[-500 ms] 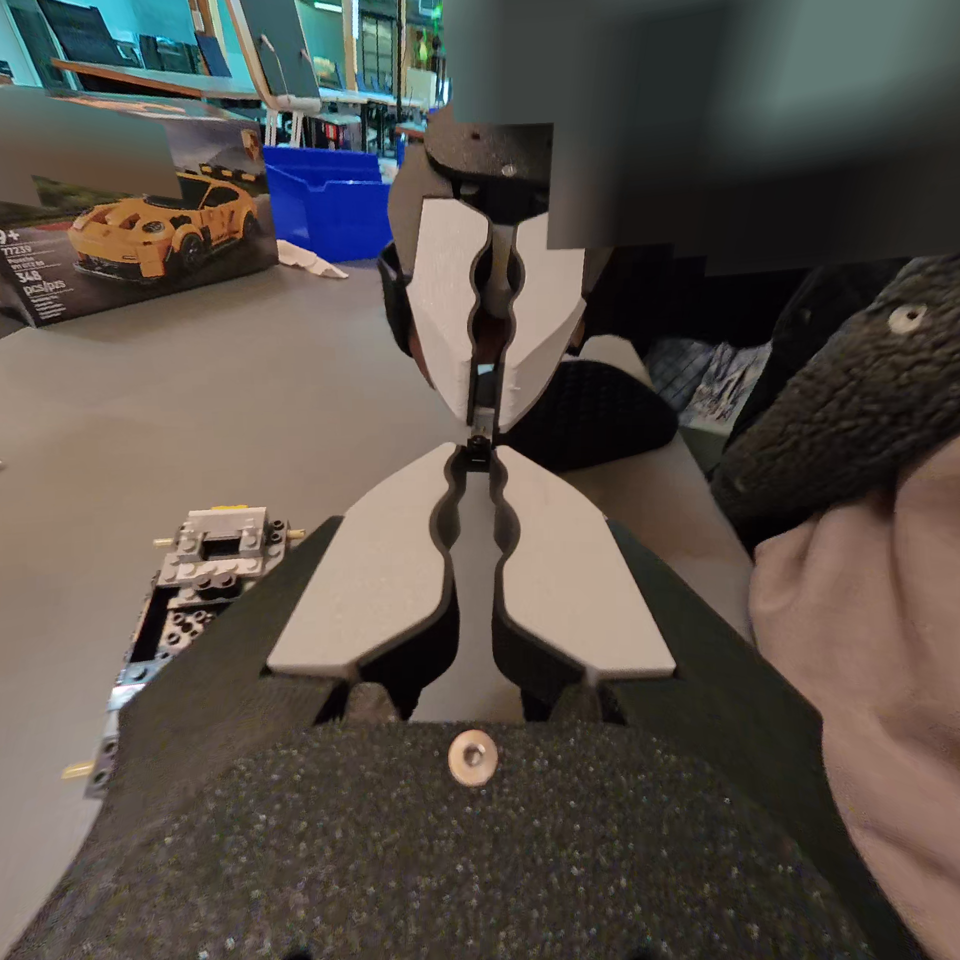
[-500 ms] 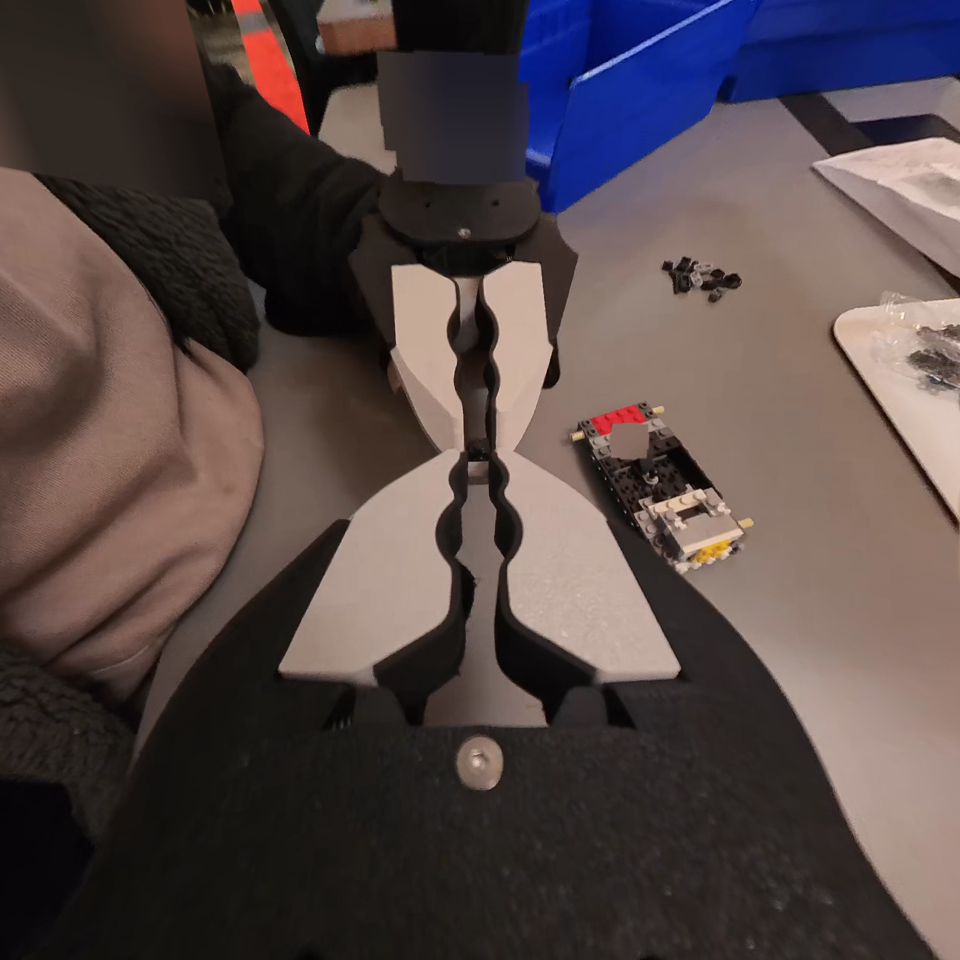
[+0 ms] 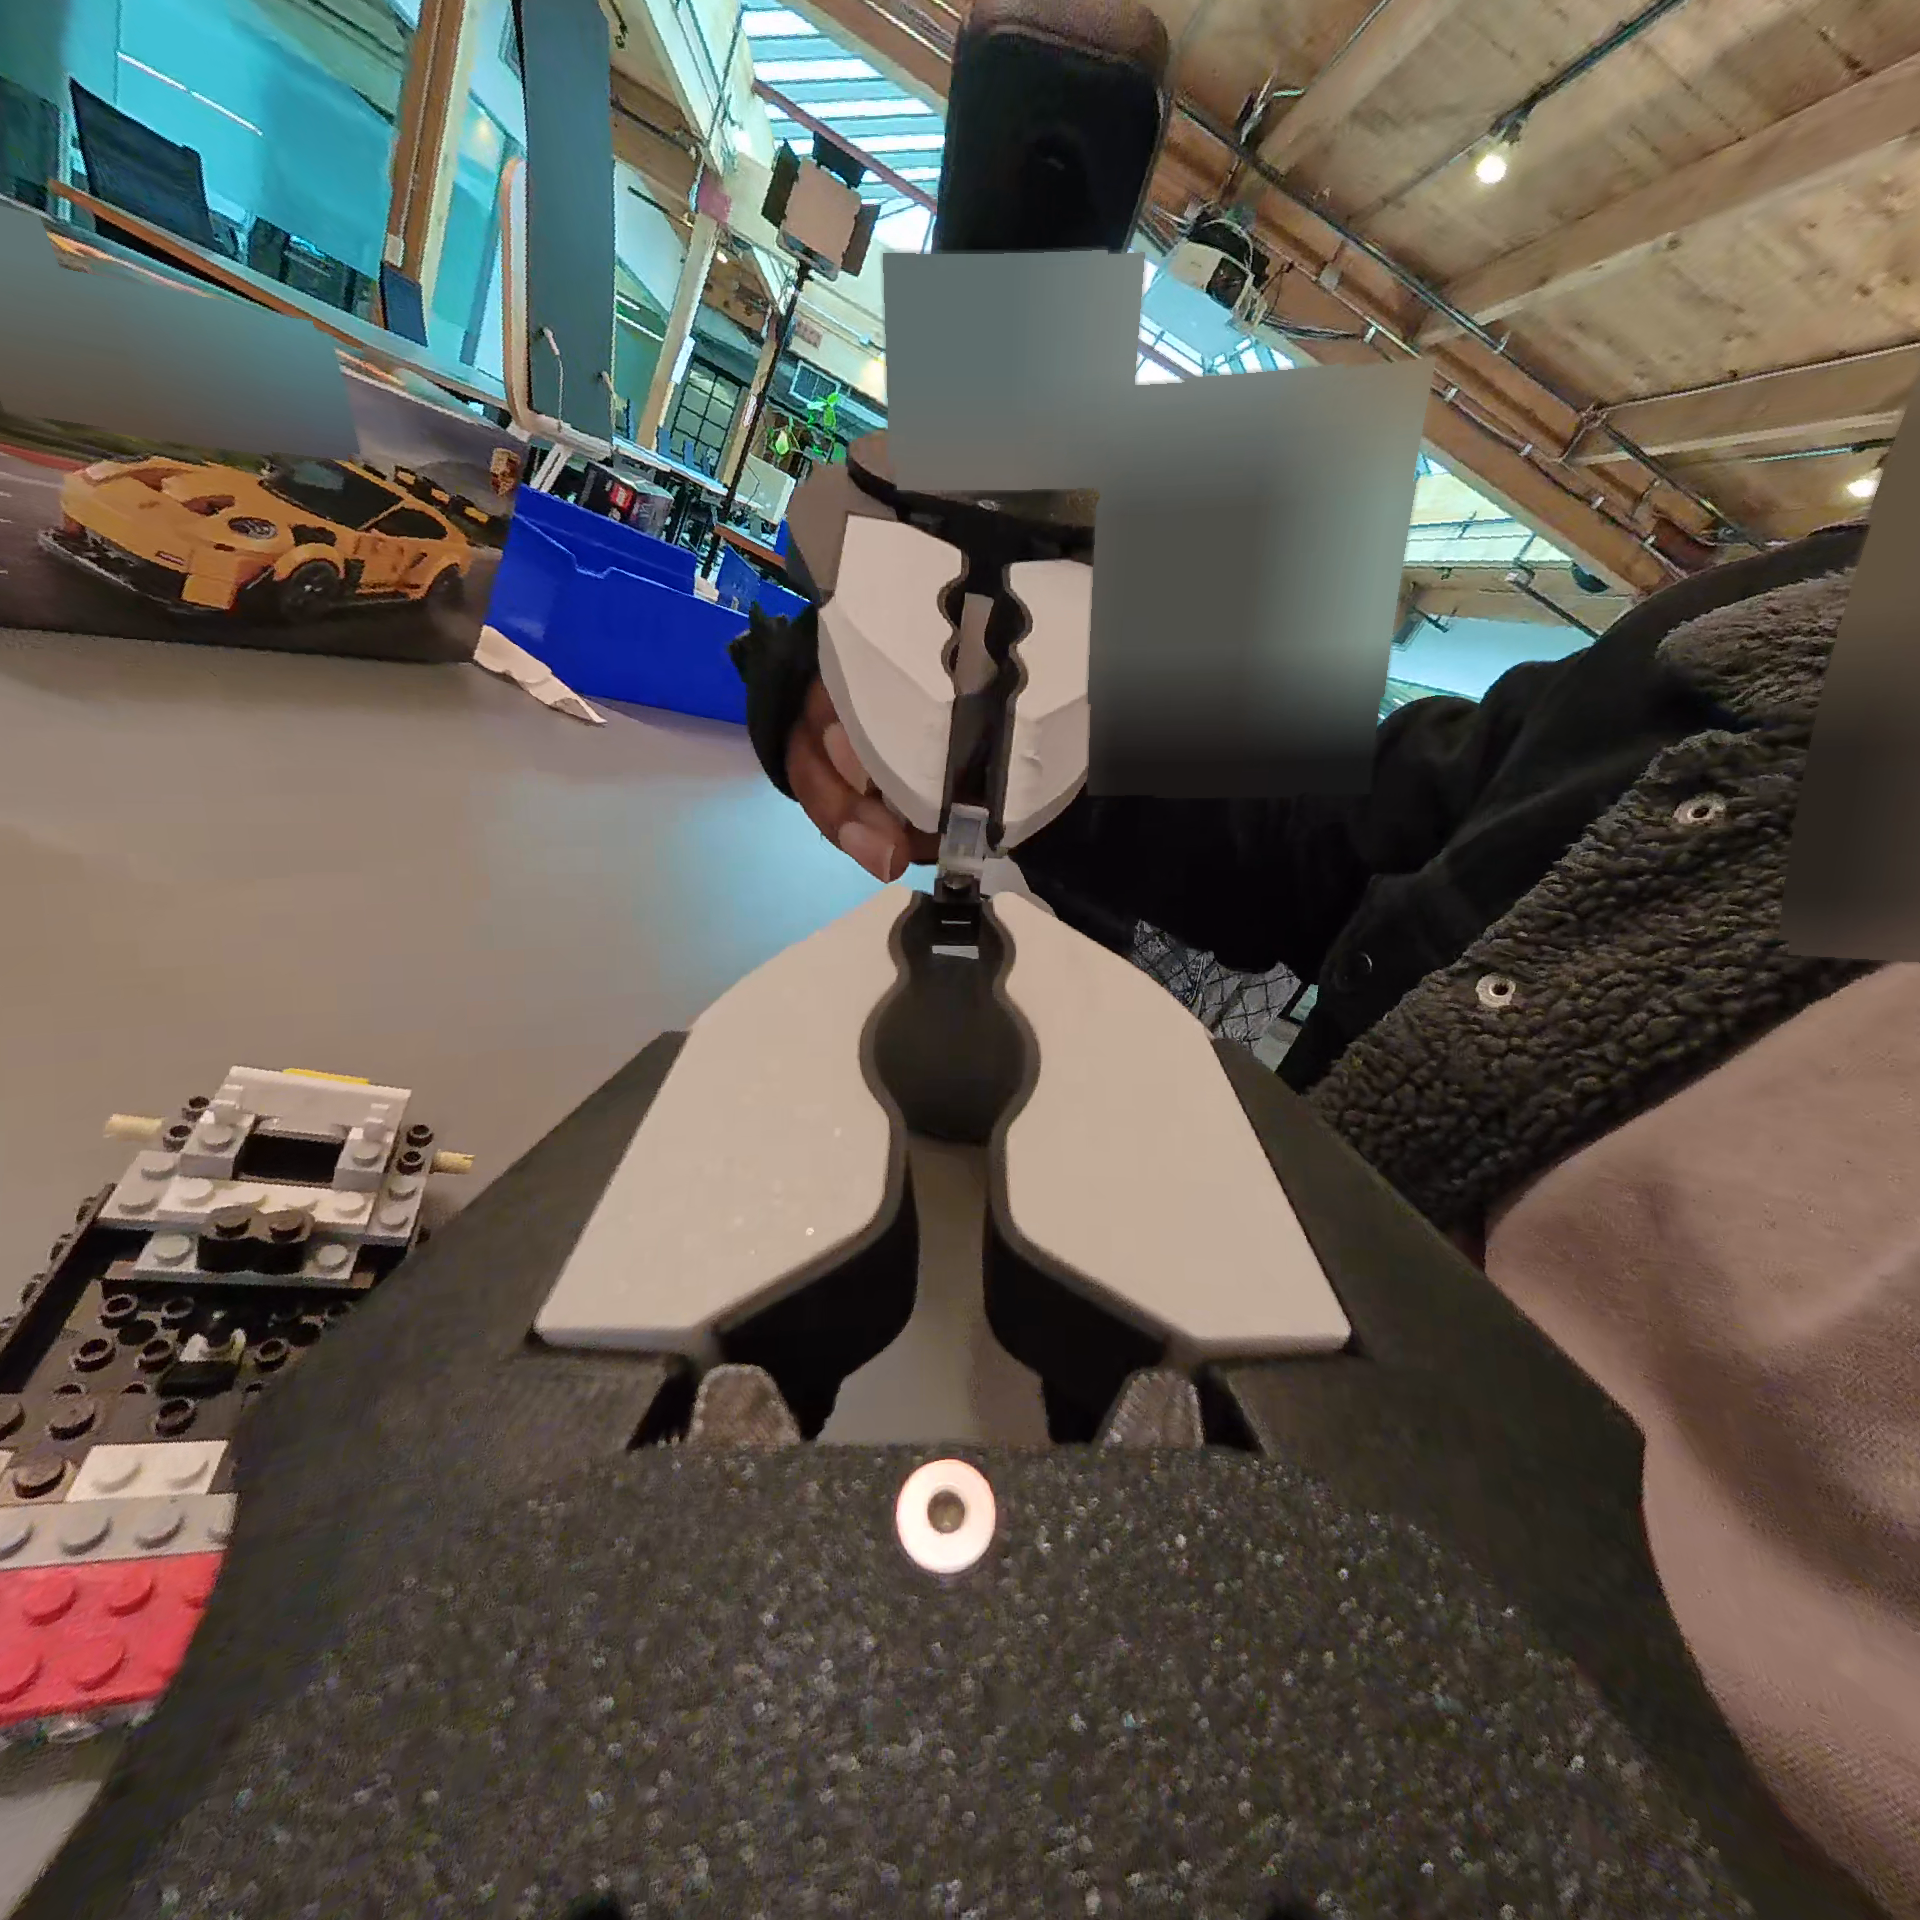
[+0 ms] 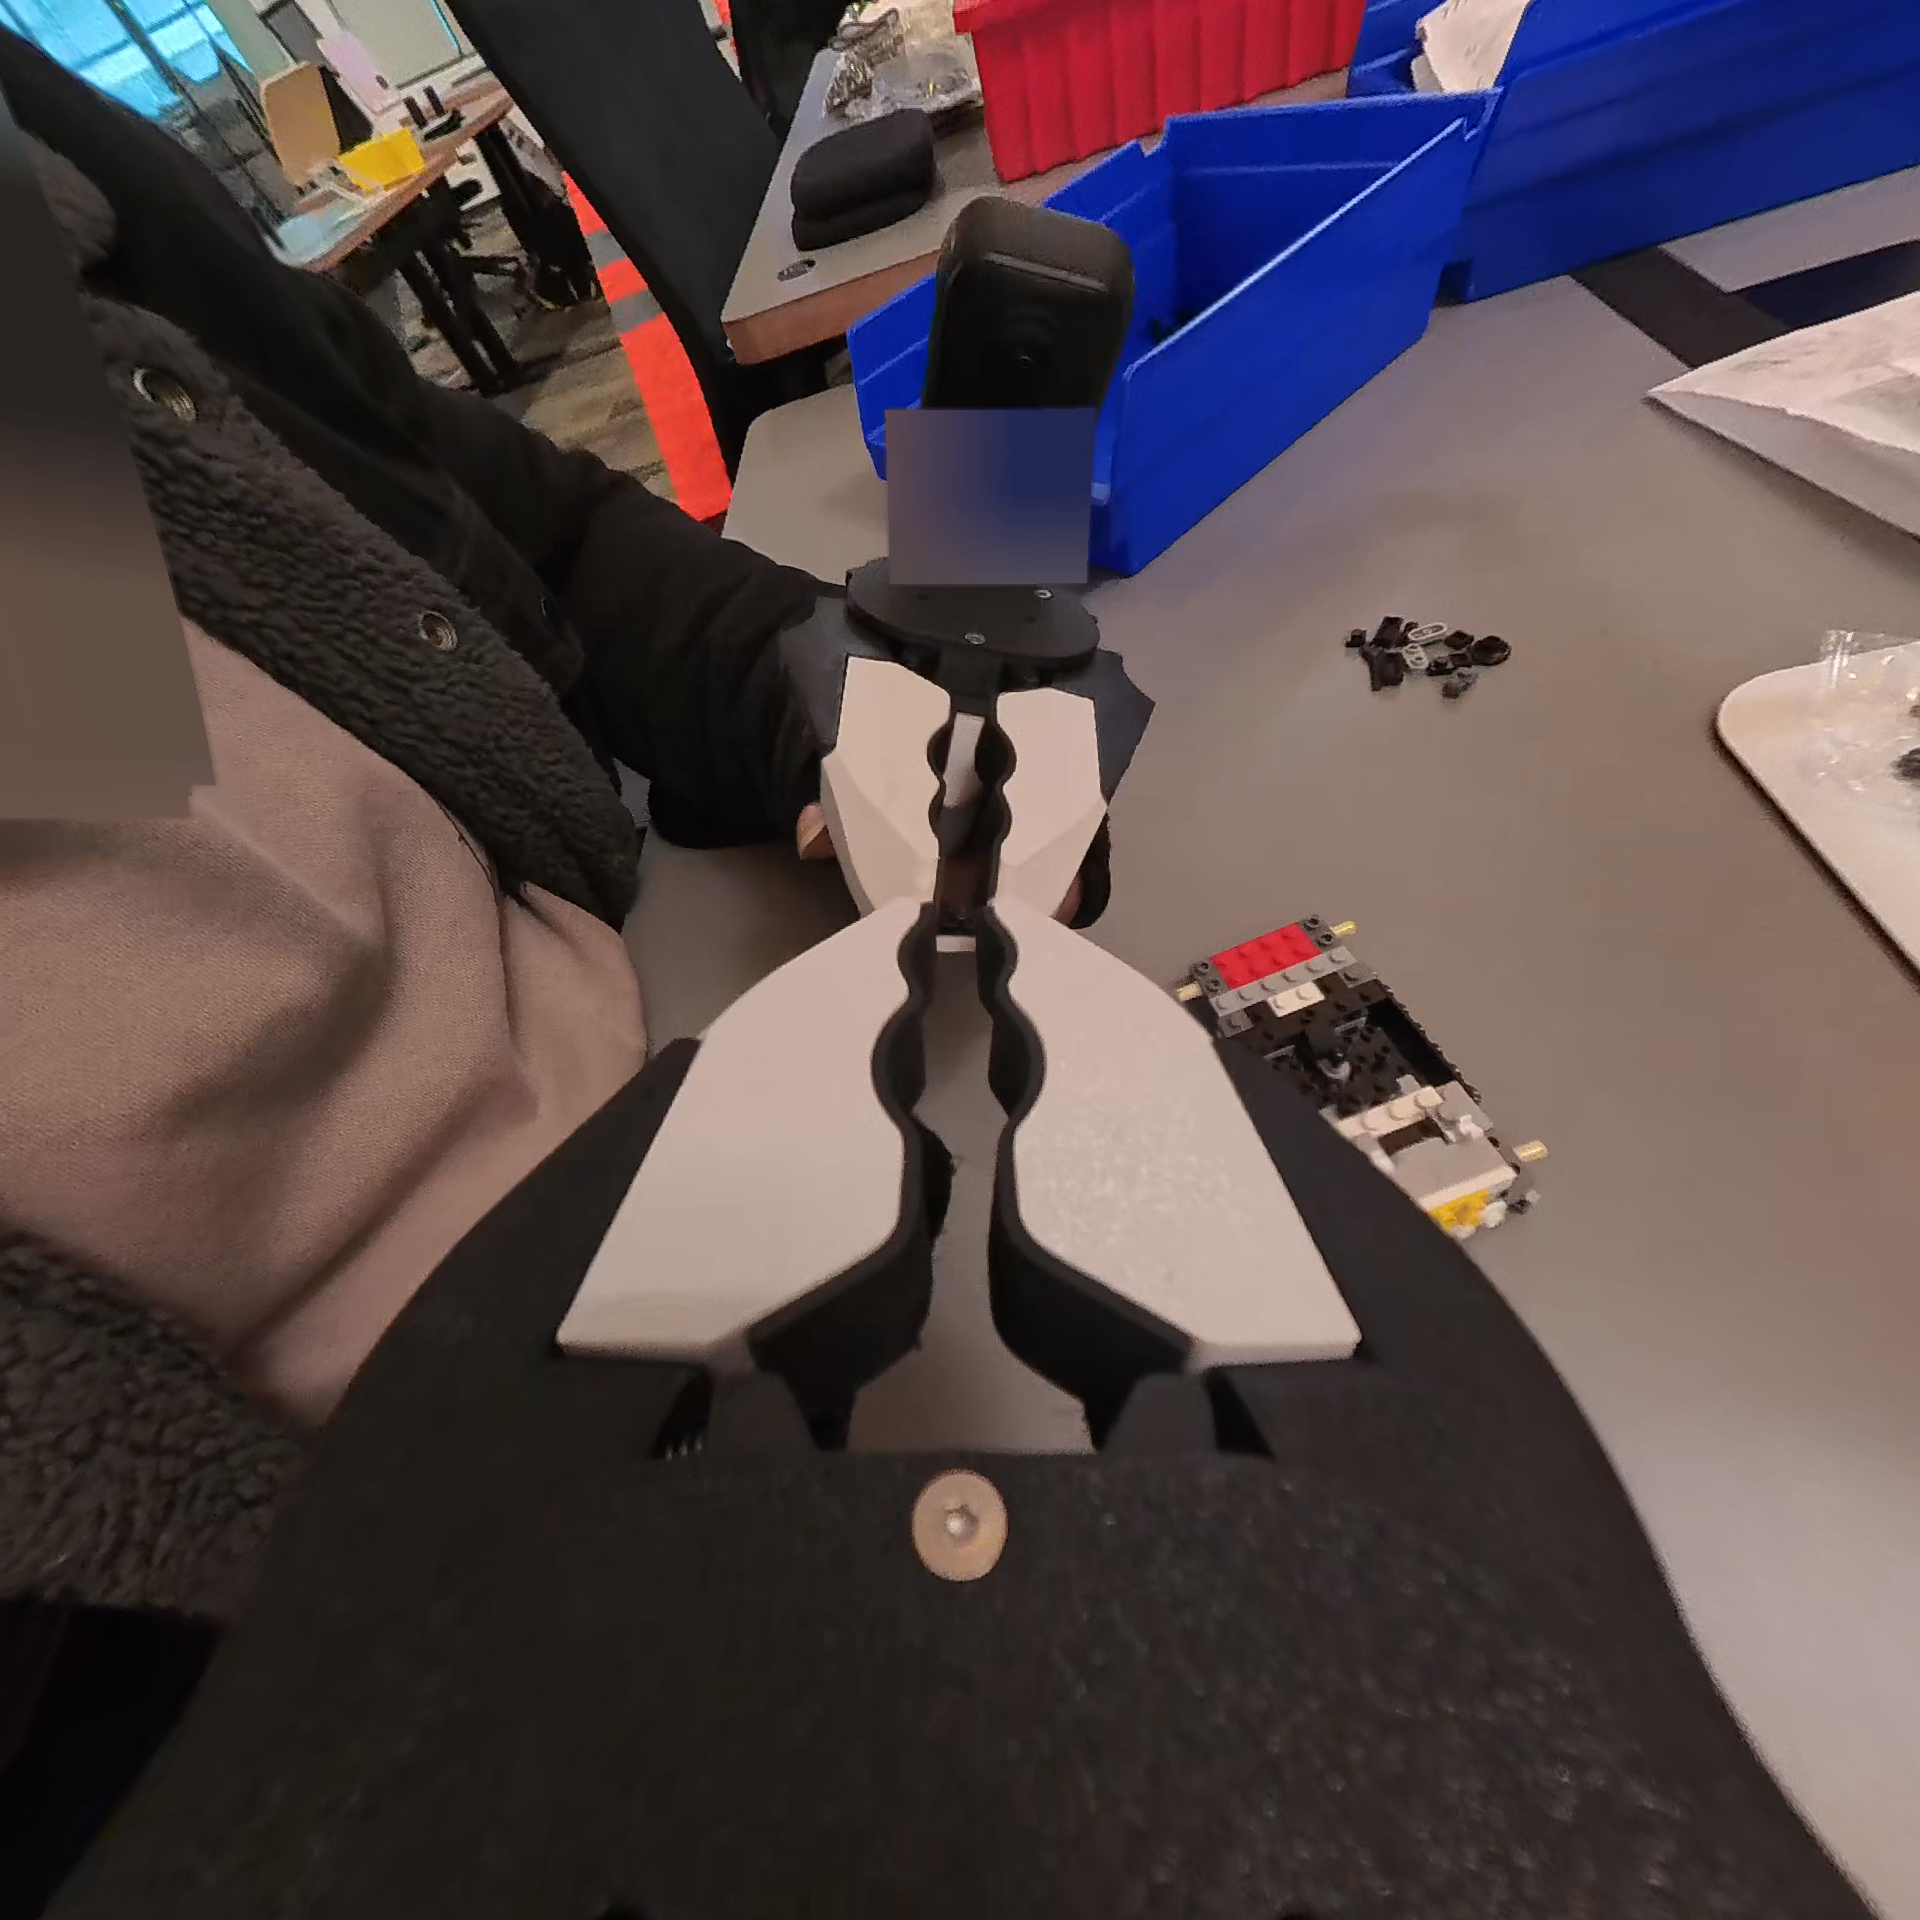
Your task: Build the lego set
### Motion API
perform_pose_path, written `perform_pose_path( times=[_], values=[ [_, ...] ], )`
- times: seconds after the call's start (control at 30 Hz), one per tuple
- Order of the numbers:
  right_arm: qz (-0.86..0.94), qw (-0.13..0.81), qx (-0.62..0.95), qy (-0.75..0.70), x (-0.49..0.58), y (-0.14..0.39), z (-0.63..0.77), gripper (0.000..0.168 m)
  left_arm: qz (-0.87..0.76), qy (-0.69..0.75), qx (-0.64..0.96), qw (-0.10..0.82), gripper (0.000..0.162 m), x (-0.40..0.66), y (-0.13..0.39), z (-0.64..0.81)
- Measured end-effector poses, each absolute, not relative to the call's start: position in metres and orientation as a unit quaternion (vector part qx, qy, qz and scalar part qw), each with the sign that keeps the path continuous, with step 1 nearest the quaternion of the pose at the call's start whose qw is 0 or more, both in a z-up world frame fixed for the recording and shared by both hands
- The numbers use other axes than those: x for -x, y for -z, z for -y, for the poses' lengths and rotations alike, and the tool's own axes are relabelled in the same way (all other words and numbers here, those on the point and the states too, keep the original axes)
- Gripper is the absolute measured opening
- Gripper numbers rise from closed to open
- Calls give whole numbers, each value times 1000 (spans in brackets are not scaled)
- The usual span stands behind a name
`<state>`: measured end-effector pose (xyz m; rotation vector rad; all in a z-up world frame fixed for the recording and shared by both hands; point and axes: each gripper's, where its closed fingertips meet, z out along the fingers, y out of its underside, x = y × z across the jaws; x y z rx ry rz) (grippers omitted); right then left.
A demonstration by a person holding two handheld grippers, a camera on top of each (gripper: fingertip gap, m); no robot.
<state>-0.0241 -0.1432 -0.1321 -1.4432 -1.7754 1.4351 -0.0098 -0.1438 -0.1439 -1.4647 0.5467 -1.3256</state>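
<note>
My left gripper is shut on a small black piece. My right gripper is shut on a small light grey piece. The two grippers meet tip to tip above the table, and the two pieces touch. The right gripper with its grey piece also shows in the left wrist view. The left gripper shows in the right wrist view. The part-built lego chassis, black and grey with a red end, lies on the table beside them, and shows in the right wrist view.
The set's box with a yellow car stands at the back. Blue bins and a red bin stand behind. A heap of small black parts, a white tray and a paper sheet lie on the grey table. The person's jacket is close.
Both grippers have tilted, the left one upward toward the ceiling, and stay tip to tip with their pieces. The chassis has not moved on the table.
</note>
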Motion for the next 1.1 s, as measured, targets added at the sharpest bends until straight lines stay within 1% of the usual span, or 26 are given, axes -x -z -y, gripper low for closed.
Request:
perform_pose_path(
  times=[0.33, 0.6, 0.73, 0.87, 0.97, 1.1],
  values=[
    [625, 198, 531, -538, 35, 124, 148, 6, -202, 594, 588, 511, 7, 14, 133, 147],
    [616, 180, 538, -546, 34, 127, 148, 6, -204, 602, 594, 493, 7, 13, 136, 149],
    [607, 195, 536, -553, 34, 127, 145, 6, -202, 596, 602, 492, 8, 13, 138, 147],
    [604, 210, 541, -546, 23, 129, 138, 19, -203, 589, 613, 486, 8, 14, 143, 145],
    [607, 218, 548, -532, 12, 140, 138, 20, -210, 590, 614, 481, 8, 11, 144, 147],
    [581, 209, 545, -567, 13, 144, 148, 18, -229, 583, 618, 475, 8, 4, 147, 151]
  ],
)
